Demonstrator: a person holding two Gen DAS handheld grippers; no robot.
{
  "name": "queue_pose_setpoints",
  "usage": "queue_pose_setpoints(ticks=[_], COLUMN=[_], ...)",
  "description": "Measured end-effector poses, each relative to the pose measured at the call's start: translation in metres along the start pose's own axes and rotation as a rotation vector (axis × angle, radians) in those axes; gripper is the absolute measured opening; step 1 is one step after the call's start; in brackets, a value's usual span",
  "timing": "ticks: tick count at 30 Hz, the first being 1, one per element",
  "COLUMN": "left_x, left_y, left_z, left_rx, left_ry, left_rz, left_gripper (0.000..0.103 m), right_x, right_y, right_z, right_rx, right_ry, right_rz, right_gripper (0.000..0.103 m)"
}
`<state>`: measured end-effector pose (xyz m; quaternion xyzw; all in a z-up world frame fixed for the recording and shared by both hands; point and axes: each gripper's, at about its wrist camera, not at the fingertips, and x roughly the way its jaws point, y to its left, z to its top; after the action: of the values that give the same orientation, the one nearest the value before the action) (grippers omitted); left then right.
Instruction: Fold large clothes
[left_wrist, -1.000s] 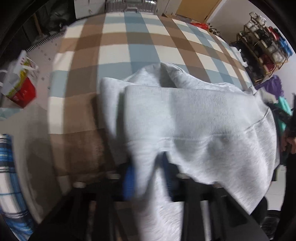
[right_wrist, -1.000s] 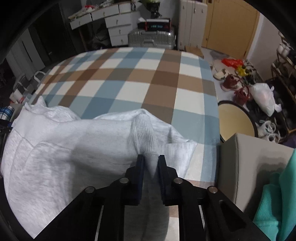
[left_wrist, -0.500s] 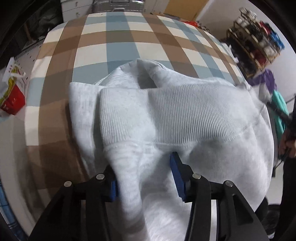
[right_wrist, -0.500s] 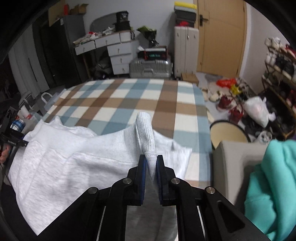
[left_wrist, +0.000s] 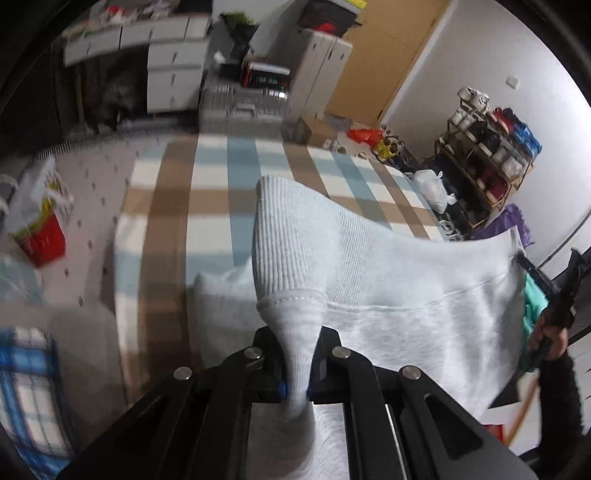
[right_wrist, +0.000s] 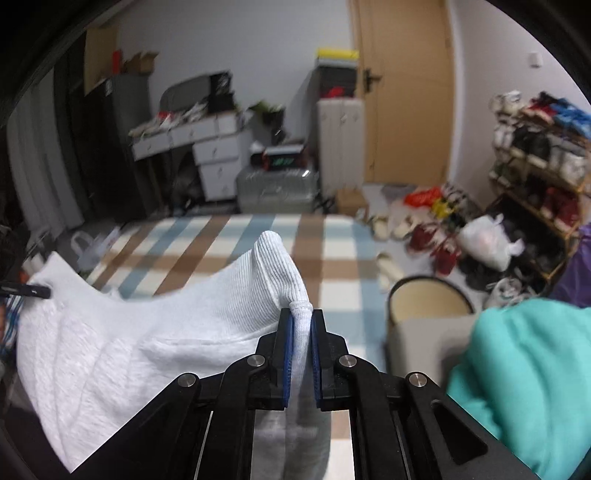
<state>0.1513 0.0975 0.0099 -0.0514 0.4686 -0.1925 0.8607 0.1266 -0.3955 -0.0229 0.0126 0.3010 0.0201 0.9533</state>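
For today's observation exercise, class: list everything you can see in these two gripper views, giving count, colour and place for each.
Sweatshirt: one, light grey, ribbed hem pinched at two spots, lifted over the bed.
Bed cover: one, blue, brown and white check, beneath the sweatshirt.
Teal garment: one, right foreground.
Suitcase: one, silver, beyond the bed.
Door: one, wooden, back wall.
Shoe rack: one, right wall, full.
Left gripper: black, blue pads, jaws just closed, shut on the sweatshirt.
Right gripper: black, blue pads, shut on the sweatshirt.

The left gripper (left_wrist: 297, 360) has just closed, its jaws pinching grey cloth; the right gripper (right_wrist: 302, 345) is clamped likewise, both tilted downward.
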Motion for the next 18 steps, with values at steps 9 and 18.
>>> queue_pose_setpoints(ticks=[9,18], left_x=[0.119,0.032], left_y=[0.054,0.044], left_z=[-0.017,-0.009], left_rx=[-0.22,-0.188], left_ry=[0.199,0.087], left_rz=[0.012,0.2], left_gripper=[0.009,0.031], right_x=[0.133,0.119], right_y=[-0.014,-0.006], right_z=[-0.029,-0.033], right_rx=[0.043,-0.114], right_ry=[0.306,0.359], right_rz=[-0.167,-0.242], right_gripper=[0.008,0.028])
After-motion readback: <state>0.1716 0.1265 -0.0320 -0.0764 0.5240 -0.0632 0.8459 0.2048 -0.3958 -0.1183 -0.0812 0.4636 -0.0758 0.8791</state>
